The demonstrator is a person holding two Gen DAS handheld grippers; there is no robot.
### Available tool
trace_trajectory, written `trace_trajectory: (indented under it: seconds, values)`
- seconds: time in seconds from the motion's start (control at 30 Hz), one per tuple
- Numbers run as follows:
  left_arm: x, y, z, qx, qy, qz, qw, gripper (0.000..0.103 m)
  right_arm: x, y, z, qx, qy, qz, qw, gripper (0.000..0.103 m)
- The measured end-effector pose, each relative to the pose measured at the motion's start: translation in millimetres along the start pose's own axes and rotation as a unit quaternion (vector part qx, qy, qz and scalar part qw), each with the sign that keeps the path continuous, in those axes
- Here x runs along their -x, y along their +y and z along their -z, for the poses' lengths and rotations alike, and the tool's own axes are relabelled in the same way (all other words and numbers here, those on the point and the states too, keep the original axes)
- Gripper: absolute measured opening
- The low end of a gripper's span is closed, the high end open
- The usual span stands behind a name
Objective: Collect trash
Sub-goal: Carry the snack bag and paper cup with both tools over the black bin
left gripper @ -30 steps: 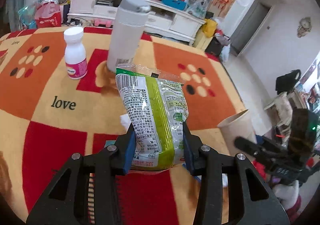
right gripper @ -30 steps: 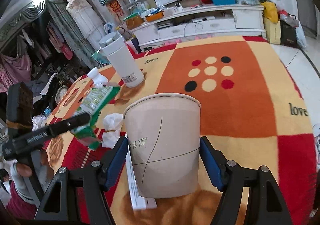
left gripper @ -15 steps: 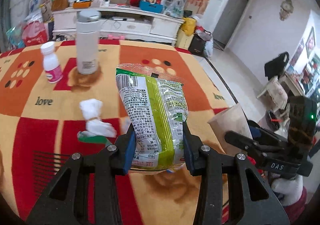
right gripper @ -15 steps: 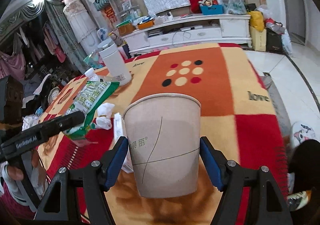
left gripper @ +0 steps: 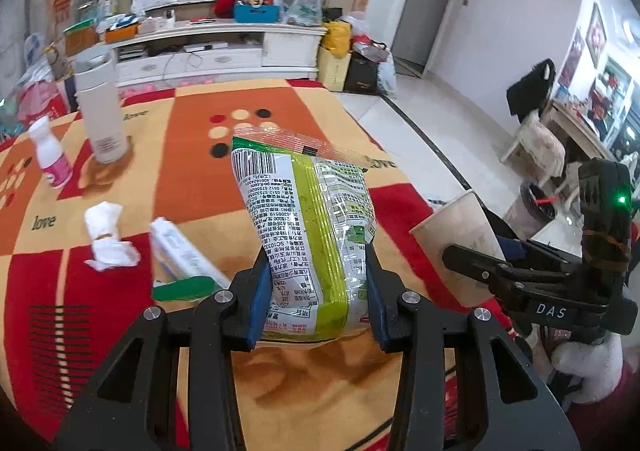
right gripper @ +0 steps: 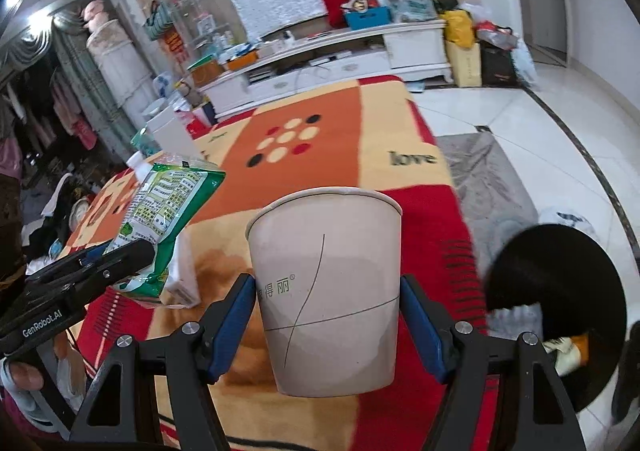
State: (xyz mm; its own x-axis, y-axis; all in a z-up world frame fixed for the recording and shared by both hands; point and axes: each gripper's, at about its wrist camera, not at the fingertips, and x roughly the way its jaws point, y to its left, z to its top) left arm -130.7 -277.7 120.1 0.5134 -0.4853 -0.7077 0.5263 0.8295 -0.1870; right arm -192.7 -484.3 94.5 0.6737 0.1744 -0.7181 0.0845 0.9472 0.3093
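Bench's right half lies bare. Left side crowded: tall flask, small bottle, crumpled tissue, flat box.

Left gripper: clamped on green snack bag, upright. Left of bag: crumpled tissue, white box. Right: paper cup in right gripper.

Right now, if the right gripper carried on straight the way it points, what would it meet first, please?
Probably the patterned tablecloth. The right gripper, shut on the paper cup, points down across bare cloth; nothing else stands in that line, though depth is uncertain.
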Motion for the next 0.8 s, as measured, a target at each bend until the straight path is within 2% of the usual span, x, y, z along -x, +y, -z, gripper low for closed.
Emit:
trace_trajectory:
  seconds: [0.43, 0.8]
  values:
    - [-32.7, -56.0, -2.8, -0.044, 0.017, 0.026, 0.9986, 0.039, 22.0, -54.0, 11.2, -0.045, -0.005, 0.039, 0.998, 0.071]
    - [-52.4, -97.0, -2.6, -0.069, 0.03, 0.063, 0.9952, 0.039, 44.4, -98.8, 21.1, -0.082, -0.019, 0.08, 0.993, 0.071]
